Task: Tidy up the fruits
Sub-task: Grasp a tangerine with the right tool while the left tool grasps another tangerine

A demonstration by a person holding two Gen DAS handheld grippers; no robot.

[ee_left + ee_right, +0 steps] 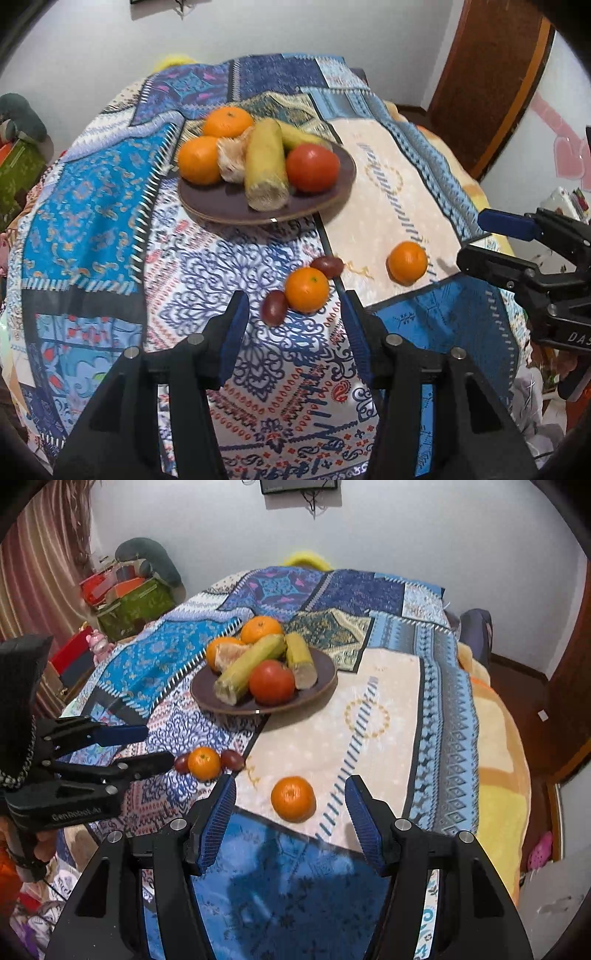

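A brown plate (229,206) (325,675) on the patterned cloth holds two whole oranges, a peeled orange, two corn cobs and a tomato (312,167) (272,681). In front of it lie a loose orange (306,290) (204,763) between two dark red grapes (274,306) (327,266), and a second loose orange (407,262) (293,799) to the right. My left gripper (295,299) is open, just short of the first orange. My right gripper (291,784) is open, with the second orange between its fingertips' lines; it also shows in the left wrist view (480,240).
The patchwork cloth (92,192) (388,738) covers a rounded surface that drops off at its edges. Boxes and a plush toy (129,590) stand at the far left. A wooden door (491,81) is at the right. The left gripper shows at the right wrist view's left edge (147,746).
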